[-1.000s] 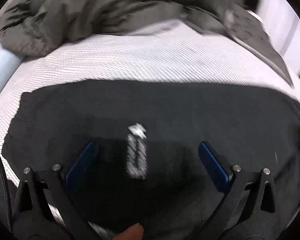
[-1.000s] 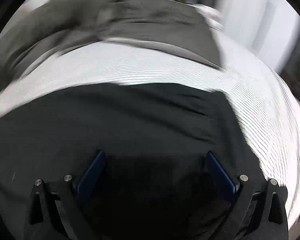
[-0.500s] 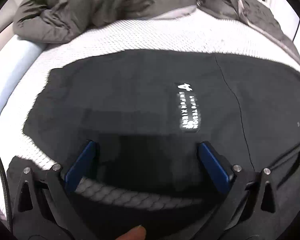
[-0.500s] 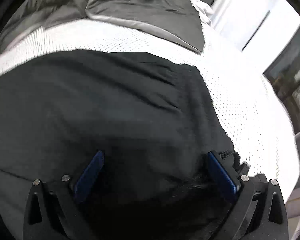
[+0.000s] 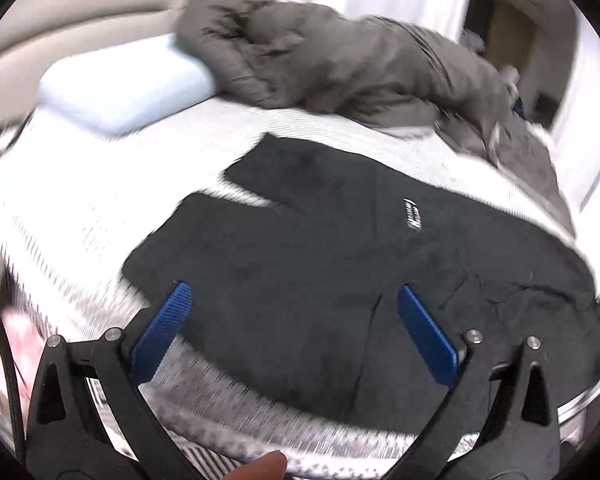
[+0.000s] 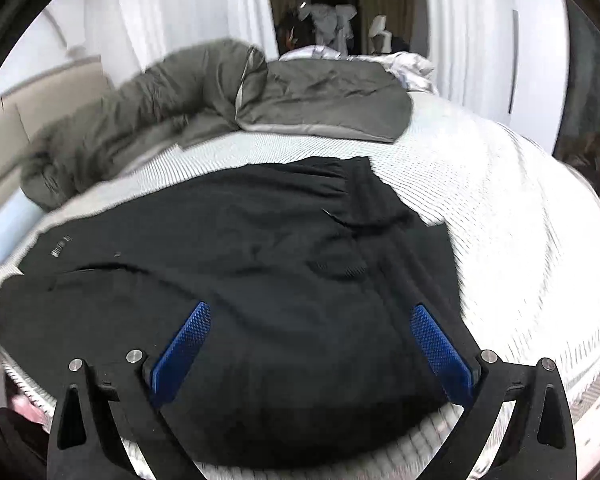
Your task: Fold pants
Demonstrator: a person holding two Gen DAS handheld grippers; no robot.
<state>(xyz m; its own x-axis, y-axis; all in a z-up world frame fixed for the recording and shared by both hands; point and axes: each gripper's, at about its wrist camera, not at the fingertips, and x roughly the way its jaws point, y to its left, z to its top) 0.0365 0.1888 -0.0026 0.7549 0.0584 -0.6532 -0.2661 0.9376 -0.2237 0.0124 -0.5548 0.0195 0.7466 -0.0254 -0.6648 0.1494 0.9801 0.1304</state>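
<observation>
pants (image 5: 320, 248) lie spread flat across the white bed (image 5: 80, 200), grey duvet (image 5: 340, 60) bunched behind. left tongs (image 5: 294, 316) and right tongs (image 6: 310, 336) both hang released above the black fabric, gripping nothing.

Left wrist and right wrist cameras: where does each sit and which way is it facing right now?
Left wrist: rides on the left claw, open above the bed; looks across the black pants toward the pale pillow and grey duvet. A fingertip shows at the bottom edge.
Right wrist: rides on the right claw, open above the pants; looks toward the duvet and curtains.
Shared: pants, duvet, pillow, white mattress.
</observation>
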